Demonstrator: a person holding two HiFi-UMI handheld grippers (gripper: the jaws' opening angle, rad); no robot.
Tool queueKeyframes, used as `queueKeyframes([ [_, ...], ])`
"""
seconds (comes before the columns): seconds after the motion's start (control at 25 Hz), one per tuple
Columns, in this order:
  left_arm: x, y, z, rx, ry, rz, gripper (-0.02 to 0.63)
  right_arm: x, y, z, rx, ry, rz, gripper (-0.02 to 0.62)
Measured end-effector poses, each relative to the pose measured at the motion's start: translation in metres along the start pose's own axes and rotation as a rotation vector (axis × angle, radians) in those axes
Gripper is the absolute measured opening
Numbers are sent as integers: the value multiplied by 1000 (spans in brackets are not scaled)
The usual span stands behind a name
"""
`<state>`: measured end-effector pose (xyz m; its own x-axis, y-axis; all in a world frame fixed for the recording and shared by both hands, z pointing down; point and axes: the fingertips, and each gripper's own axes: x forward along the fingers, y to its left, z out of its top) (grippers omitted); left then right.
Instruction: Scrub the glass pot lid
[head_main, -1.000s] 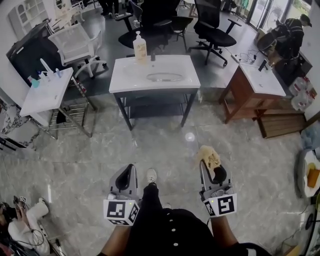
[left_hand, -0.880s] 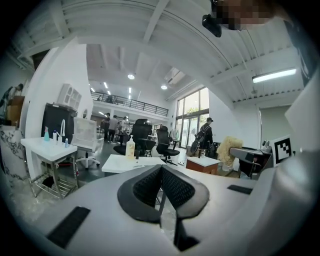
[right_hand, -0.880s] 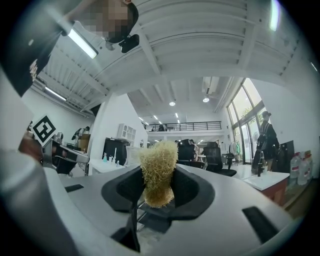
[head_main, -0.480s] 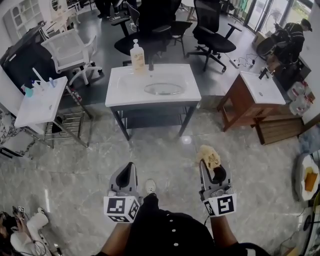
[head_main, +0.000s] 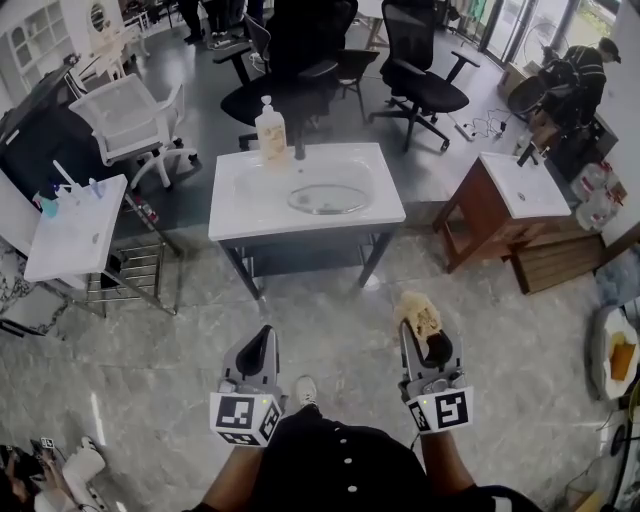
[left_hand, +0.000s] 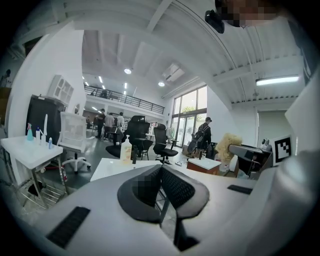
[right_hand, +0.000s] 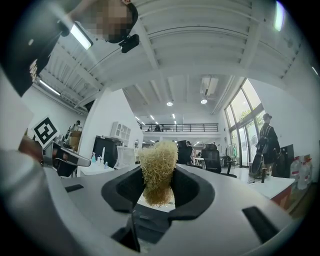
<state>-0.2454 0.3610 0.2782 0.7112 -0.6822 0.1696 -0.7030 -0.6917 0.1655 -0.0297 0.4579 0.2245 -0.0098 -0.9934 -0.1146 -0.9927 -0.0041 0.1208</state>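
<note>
The glass pot lid lies in the basin of a white sink table ahead of me on the grey tiled floor. A soap bottle stands at the table's back edge beside the tap. Both grippers hang low, well short of the table. My left gripper is shut, its jaws pressed together with nothing between them. My right gripper is shut on a yellow fibrous scrubber, which sticks up out of the jaws.
A wooden sink cabinet stands to the right. At the left is a white side table with small bottles. Office chairs and a white chair stand behind the sink table. A person is at the back right.
The sink table has drawn closer and sits lower in the head view as the person walks toward it. Both grippers keep their pose and grip.
</note>
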Motion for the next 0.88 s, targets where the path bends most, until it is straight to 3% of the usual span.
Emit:
queueKeyframes([
  [0.6, 76, 74, 20, 23, 16, -32, 26, 108, 1, -15, 19, -35, -22, 158],
  [0.88, 101, 78, 15, 23, 48, -61, 26, 123, -12, -23, 16, -26, -41, 158],
])
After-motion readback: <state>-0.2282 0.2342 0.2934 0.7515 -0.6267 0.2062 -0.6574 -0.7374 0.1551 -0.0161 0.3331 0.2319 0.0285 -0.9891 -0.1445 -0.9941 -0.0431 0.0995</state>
